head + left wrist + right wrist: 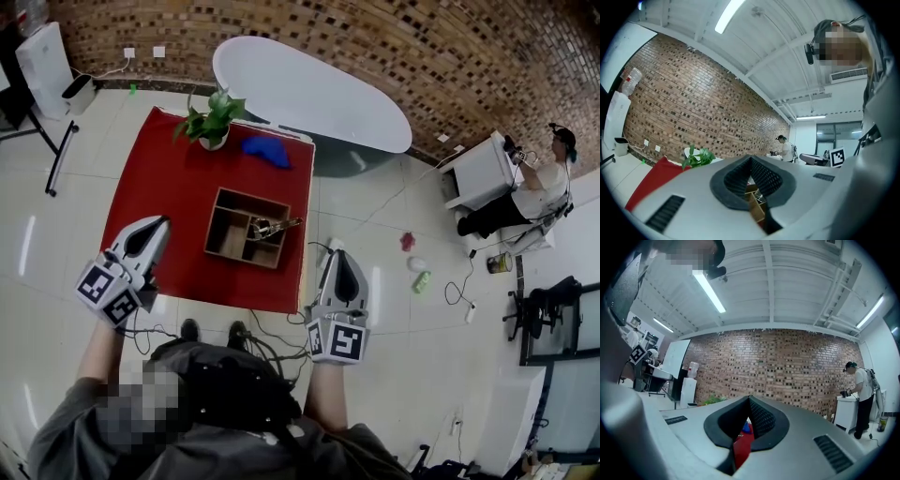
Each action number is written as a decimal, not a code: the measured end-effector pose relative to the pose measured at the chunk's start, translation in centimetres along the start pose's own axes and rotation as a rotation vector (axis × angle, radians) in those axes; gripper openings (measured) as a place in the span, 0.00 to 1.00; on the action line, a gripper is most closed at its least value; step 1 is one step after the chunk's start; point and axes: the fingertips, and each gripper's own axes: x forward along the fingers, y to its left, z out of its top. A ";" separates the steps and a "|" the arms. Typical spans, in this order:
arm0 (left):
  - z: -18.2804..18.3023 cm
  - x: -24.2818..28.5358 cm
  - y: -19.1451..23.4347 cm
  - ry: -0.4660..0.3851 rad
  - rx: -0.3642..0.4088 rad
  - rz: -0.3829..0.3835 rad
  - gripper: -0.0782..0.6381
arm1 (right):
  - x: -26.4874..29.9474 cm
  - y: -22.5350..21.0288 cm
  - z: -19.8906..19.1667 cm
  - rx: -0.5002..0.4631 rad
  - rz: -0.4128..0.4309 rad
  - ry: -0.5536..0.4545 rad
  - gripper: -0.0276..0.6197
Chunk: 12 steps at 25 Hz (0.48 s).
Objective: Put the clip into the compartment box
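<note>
A wooden compartment box (234,228) stands on the red table (159,187). A metal clip (274,226) lies in its right-hand compartment, one end sticking out over the right rim. My left gripper (161,223) hovers over the table's front left part, left of the box, shut and empty. My right gripper (339,253) is off the table's front right corner, above the floor, also shut with nothing in it. In the left gripper view the jaws (750,159) meet at the tips, and the box (757,202) shows through the gap below. The right gripper view shows its tips (749,398) together over red cloth.
A potted plant (211,120) and a blue object (267,150) sit at the table's far edge. A white oval table (309,94) stands behind. Cables (272,333) trail on the floor near my feet. A person (530,192) works at a white cabinet (480,172) on the right.
</note>
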 end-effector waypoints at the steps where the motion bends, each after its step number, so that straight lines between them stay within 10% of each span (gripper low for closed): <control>1: 0.3 -0.3 0.1 -0.005 0.000 -0.004 0.16 | 0.0 0.4 0.0 -0.005 0.002 0.004 0.05; 12: 1.5 -2.1 0.7 -0.011 0.032 -0.037 0.16 | -0.4 2.7 0.1 -0.013 -0.014 0.011 0.05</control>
